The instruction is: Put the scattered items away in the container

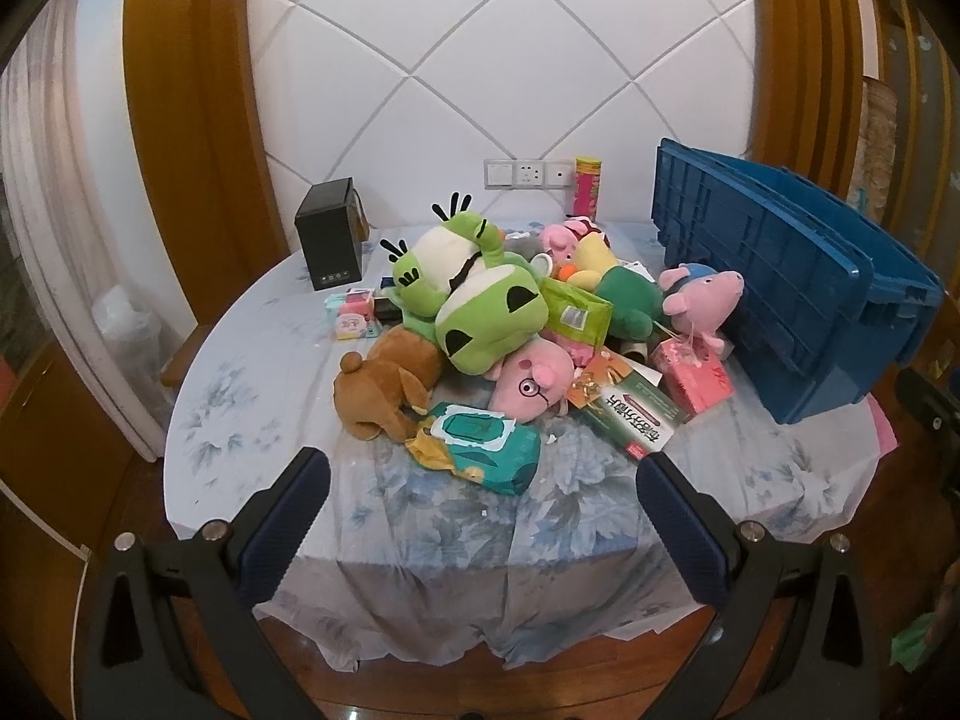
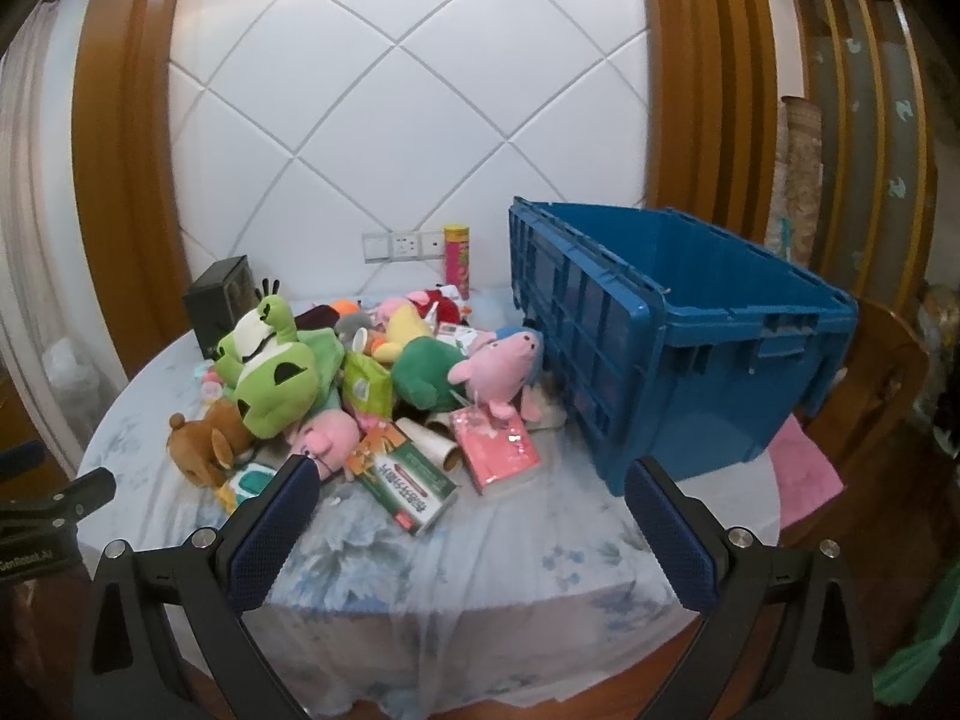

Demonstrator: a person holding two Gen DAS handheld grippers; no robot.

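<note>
Crate [image 2: 690,360]: solid blue. Tablecloth [image 1: 420,516]: white, blue floral print. Frog plush [image 1: 480,312]: green, white, black; at its 8 o'clock, brown bear plush [image 1: 384,396]. Tissue pack [image 2: 498,450]: pink.

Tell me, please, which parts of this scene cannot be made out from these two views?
- Bottom of the blue crate: hidden by its own walls in both views.
- Toys low in the pile: covered by the green frog toy.
- Print on the green box: too small.
- Black box at the back: its rear is unseen.
</note>
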